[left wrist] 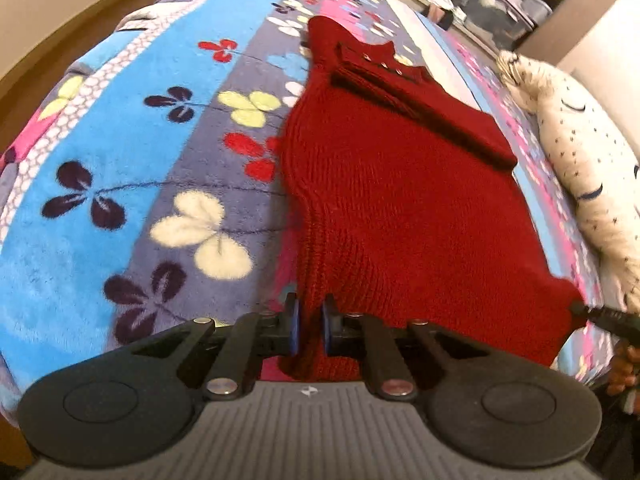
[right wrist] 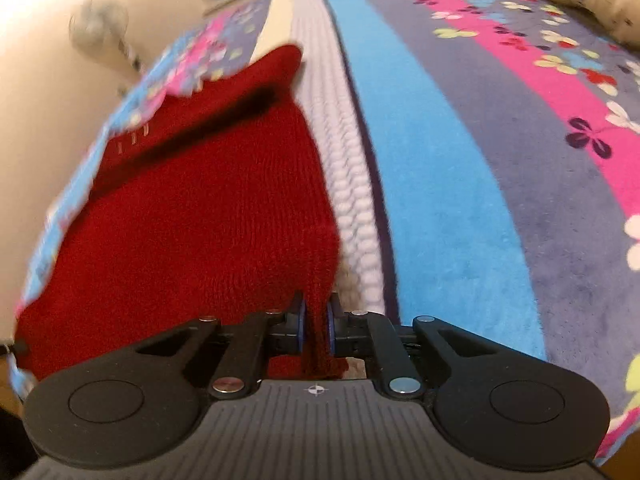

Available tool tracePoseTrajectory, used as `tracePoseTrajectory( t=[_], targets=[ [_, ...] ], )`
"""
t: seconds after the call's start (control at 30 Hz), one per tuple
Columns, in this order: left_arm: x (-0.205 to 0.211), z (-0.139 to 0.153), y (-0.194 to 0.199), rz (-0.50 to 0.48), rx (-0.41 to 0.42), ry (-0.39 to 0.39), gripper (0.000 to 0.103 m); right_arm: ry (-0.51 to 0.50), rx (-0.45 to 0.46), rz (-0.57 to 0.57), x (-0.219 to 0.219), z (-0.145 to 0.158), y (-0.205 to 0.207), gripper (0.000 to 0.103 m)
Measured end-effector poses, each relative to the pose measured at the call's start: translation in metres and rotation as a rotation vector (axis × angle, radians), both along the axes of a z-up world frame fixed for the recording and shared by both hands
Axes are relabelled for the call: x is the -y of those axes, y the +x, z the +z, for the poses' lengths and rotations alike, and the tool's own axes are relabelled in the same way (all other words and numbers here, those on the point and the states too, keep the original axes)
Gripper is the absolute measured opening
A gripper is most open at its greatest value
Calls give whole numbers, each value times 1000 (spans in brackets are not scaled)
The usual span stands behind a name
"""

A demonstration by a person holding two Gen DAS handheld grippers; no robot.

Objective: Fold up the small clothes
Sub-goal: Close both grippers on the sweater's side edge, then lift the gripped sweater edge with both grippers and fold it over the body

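Note:
A dark red knitted garment (left wrist: 400,200) lies spread on a flowered blanket (left wrist: 120,160), with one part folded across its far end near a row of small snaps. My left gripper (left wrist: 311,326) is shut on the near left corner of the red knit. My right gripper (right wrist: 316,328) is shut on the near right corner of the same garment (right wrist: 200,220), with a strip of knit bunched between the blue pads. In the left wrist view the right gripper's tip (left wrist: 600,314) pinches the far corner at the right edge.
The blanket (right wrist: 440,200) covers a bed with blue, grey and pink stripes. A long cream plush toy (left wrist: 580,168) lies along the right side. A wooden floor (left wrist: 60,20) and a wall are beyond the bed's left edge. Dark storage boxes (left wrist: 500,0) stand at the back.

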State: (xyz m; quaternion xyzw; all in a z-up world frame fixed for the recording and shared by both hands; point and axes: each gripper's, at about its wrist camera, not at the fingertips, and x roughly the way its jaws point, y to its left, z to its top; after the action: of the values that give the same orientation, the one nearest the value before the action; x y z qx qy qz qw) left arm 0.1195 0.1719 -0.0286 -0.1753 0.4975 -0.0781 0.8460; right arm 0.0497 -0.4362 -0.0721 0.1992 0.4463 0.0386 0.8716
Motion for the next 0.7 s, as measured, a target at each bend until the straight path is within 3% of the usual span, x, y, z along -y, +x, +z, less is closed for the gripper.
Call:
tracePoseTrajectory(
  t=[0.1, 0.2, 0.33, 0.57, 0.7],
  targets=[
    [2, -11, 7, -6, -85, 22, 13, -37, -77, 8, -4, -12, 4, 12],
    [4, -22, 11, -12, -154, 27, 16, -102, -193, 66, -19, -31, 11, 25],
    [5, -28, 15, -19, -170, 43, 17, -120, -207, 79, -23, -34, 13, 26],
    [14, -26, 19, -44, -134, 83, 12, -136, -181, 99, -29, -29, 13, 12],
    [12, -2, 6, -51, 2, 55, 11, -63, -51, 69, -20, -11, 3, 11]
  ],
)
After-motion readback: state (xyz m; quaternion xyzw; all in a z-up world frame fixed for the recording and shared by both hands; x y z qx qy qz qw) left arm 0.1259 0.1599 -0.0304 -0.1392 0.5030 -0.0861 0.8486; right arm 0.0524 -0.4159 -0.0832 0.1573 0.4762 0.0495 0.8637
